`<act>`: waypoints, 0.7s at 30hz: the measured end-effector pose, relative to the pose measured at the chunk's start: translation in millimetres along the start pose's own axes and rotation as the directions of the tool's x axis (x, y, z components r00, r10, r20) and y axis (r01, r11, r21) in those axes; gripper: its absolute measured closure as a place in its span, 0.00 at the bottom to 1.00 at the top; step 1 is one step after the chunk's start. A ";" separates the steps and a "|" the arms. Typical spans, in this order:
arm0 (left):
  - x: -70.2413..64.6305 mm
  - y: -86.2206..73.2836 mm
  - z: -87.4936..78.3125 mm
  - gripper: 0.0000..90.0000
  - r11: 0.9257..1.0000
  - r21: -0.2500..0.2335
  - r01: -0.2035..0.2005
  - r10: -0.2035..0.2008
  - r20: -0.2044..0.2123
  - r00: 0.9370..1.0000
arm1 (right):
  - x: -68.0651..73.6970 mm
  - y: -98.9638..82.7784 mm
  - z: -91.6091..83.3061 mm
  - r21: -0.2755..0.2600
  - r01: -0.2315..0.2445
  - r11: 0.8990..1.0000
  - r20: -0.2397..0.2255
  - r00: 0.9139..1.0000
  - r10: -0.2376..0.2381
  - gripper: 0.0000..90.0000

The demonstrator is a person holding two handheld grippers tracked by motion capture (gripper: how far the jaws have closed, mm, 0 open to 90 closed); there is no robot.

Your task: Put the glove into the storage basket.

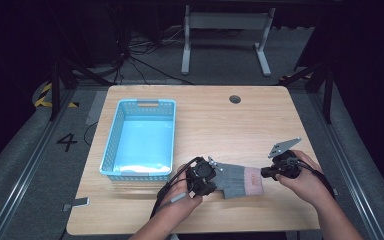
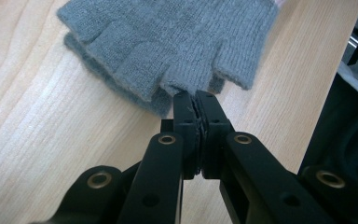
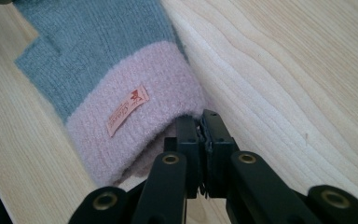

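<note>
Glove: a grey knitted fingerless glove with a fuzzy pink cuff (image 1: 240, 179) lies flat on the pale wooden table (image 1: 220, 120), stretched between the two claws.
Left gripper: the black two-jaw left gripper (image 2: 195, 103) has its jaws pressed together on the edge of one short grey finger stub, the rest of the glove spreading away ahead of its tips.
Right gripper: the black two-jaw right gripper (image 3: 201, 122) is clamped on the rim of the pink cuff, which carries a small pink sewn label (image 3: 127, 110) just ahead and to the left of its jaws.
Basket: a light blue perforated plastic basket (image 1: 111, 145) stands beyond the left gripper, apart from the glove.
</note>
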State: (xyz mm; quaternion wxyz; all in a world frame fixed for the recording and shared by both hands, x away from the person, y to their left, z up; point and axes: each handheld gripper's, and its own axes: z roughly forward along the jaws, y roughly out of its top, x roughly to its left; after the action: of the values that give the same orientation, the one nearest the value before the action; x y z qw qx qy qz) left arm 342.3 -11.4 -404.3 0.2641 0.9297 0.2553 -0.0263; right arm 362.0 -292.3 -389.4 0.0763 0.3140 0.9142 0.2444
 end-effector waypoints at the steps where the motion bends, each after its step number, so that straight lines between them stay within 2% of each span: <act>1: 0.7 -0.3 1.8 0.98 1.000 -0.001 0.007 -0.007 0.002 1.000 | -1.5 -0.8 2.4 -0.001 -0.003 1.000 -0.006 1.000 0.003 0.98; 11: 3.0 -0.1 8.4 0.98 1.000 0.018 0.007 -0.007 0.006 1.000 | -6.9 -2.5 12.7 0.003 -0.022 1.000 -0.013 1.000 0.022 0.98; 21: 11.3 -2.5 19.8 0.98 0.999 0.031 0.044 -0.045 0.009 0.999 | -12.3 -5.2 24.0 0.022 -0.031 0.999 -0.017 0.999 0.032 0.97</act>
State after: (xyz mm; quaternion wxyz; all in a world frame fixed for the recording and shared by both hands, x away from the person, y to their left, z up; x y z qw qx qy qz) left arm 352.6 -14.4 -424.6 0.2503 0.9277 0.2741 -0.0408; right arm 375.9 -293.8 -413.0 0.0612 0.3271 0.9124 0.2383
